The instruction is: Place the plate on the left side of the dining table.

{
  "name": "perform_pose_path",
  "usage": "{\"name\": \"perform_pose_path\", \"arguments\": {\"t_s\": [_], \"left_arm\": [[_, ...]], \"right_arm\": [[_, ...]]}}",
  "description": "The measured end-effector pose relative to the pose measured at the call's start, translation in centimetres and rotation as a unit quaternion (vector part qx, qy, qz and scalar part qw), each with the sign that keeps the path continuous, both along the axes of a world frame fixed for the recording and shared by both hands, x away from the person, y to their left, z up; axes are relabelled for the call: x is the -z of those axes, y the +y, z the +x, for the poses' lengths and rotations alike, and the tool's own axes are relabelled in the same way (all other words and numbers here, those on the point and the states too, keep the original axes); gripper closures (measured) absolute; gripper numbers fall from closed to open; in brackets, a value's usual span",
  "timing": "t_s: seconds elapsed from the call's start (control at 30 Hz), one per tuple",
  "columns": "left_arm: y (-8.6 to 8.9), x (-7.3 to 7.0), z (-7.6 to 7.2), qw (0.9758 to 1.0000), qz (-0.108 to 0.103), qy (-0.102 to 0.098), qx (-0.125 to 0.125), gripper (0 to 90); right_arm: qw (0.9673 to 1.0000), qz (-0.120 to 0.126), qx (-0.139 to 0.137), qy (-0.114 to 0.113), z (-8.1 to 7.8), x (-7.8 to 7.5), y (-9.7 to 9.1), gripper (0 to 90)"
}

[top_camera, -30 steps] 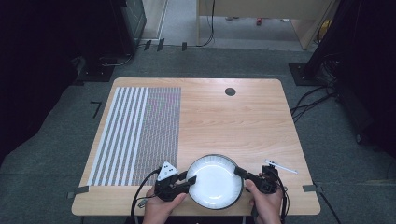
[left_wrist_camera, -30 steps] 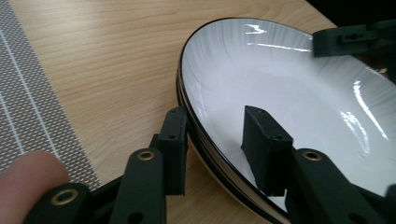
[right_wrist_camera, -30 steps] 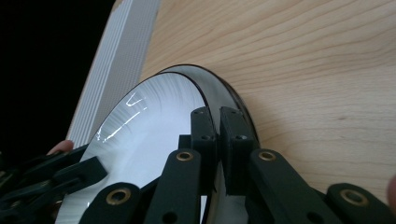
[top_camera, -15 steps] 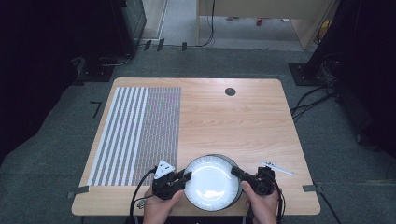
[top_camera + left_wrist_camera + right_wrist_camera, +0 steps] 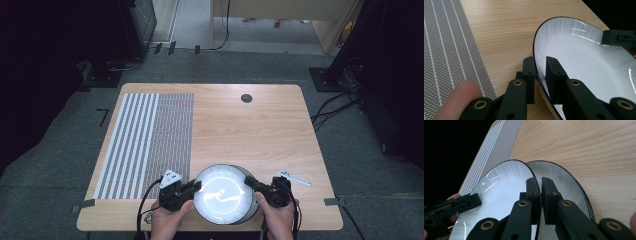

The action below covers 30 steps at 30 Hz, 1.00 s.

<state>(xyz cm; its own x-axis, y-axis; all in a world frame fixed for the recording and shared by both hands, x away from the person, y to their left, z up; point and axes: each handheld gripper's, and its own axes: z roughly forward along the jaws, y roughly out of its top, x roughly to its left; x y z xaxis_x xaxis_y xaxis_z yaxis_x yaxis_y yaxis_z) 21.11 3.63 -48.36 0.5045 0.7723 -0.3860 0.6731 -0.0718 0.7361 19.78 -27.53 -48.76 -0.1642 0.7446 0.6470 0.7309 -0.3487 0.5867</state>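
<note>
- A striped mat [image 5: 145, 142] lies flat on the left half of the wooden surface [image 5: 250, 132], its pale stripes running away from the person; in the left gripper view it sits just beside the plate's outer side.
- The left tongs [image 5: 196, 187] sit at the near edge of the surface, just right of the mat's near corner. Their jaws have just been closing and now pinch the left rim of the white plate [image 5: 223, 194]: in the left gripper view one jaw is outside the dark-edged rim and the other inside the bowl of the plate [image 5: 586, 62].
- The plate is at the near middle of the surface, between the two hands, tilted with its face turned up toward the high view.
- In the right gripper view a second plate [image 5: 559, 180] shows just behind the first [image 5: 501, 187], their rims meeting at the jaws.
- The right tongs [image 5: 248, 182] are clenched on the plate's right rim.
- A small dark disc [image 5: 246, 98] lies at the far right part of the surface, well apart from the plate.
</note>
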Motion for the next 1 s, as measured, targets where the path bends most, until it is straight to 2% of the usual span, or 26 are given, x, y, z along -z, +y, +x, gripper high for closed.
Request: {"name": "perform_pose_path", "arguments": {"t_s": [0.23,0.43,1.0], "left_arm": [[0.7,-0.9,0.3,1.0000,-0.001,-0.005,-0.005,78.8],[2.0,-1.7,0.8,0.9998,-0.005,-0.007,-0.018,79.3],[7.7,-4.1,2.1,0.9975,-0.034,-0.008,-0.062,80.3]], "right_arm": [[0.9999,-0.006,-0.008,-0.009,0.6,-1.0,0.6,85.9],[0.9998,-0.008,-0.015,-0.014,1.6,-1.9,1.8,86.0],[0.9987,-0.015,-0.043,-0.020,4.8,-5.1,7.3,85.9]]}}
